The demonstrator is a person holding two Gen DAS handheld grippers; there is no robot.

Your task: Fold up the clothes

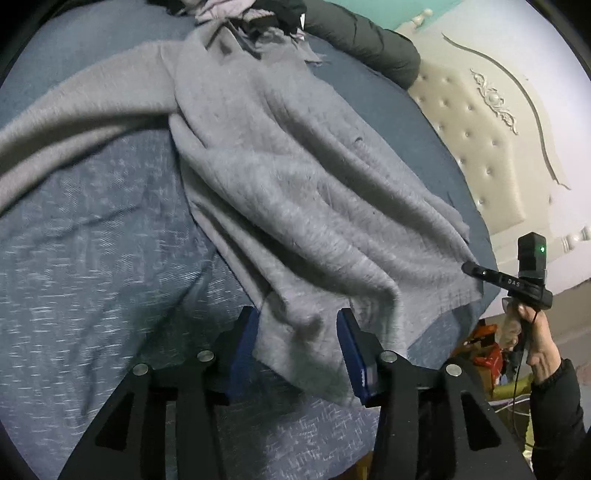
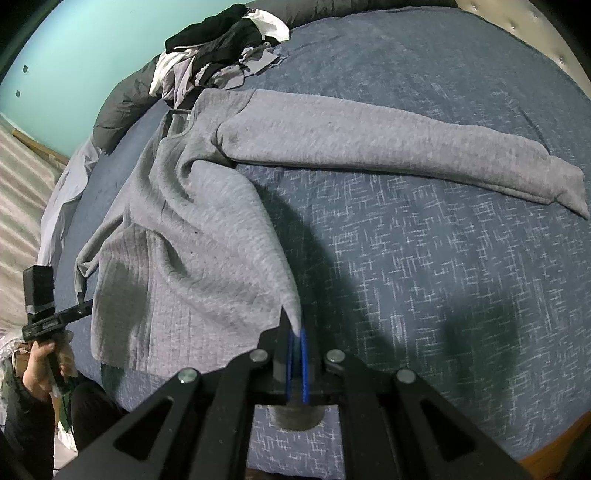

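A grey long-sleeved sweater (image 1: 295, 184) (image 2: 192, 240) lies spread on the blue bed cover (image 2: 443, 277). One sleeve (image 2: 406, 147) stretches out sideways. My left gripper (image 1: 297, 317) is open, its blue-padded fingers straddling a bunched part of the hem, with cloth between them. My right gripper (image 2: 295, 328) is shut on the other hem corner, which is lifted slightly. The left wrist view shows the right gripper (image 1: 471, 267) pinching that corner near the bed's edge, held by a hand. In the right wrist view the left gripper (image 2: 86, 306) sits at the sweater's far hem corner.
A pile of dark, white and grey clothes (image 2: 221, 48) (image 1: 240, 11) sits beyond the sweater's collar, next to a dark puffy jacket (image 1: 362, 40). A cream tufted headboard (image 1: 498, 129) borders the bed. Bare blue cover lies below the outstretched sleeve.
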